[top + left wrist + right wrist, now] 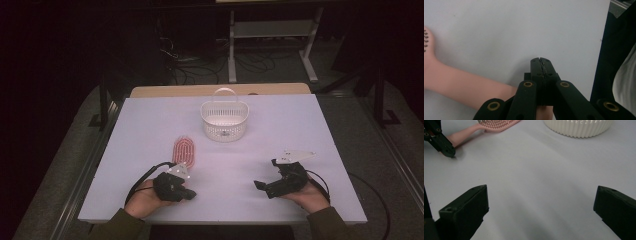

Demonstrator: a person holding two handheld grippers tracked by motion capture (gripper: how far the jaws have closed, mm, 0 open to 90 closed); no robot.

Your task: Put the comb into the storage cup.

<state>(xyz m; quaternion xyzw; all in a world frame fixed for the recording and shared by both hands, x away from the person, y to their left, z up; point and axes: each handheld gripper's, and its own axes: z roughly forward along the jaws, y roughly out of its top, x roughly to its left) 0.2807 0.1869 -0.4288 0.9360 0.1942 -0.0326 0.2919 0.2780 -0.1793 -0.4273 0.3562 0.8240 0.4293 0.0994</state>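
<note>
Where it lies — pink hairbrush (184, 151), oval, ridged.

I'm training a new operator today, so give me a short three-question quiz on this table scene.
1. True or false: the left tool has its jaws shut with nothing between them.
2. Which tool stands nearer the pink hairbrush: left or right?
3. Where is the white basket? A) beyond the brush, upright on the table B) tipped over at the near edge C) held in the right tool

Key: 1 true; 2 left; 3 A
</note>
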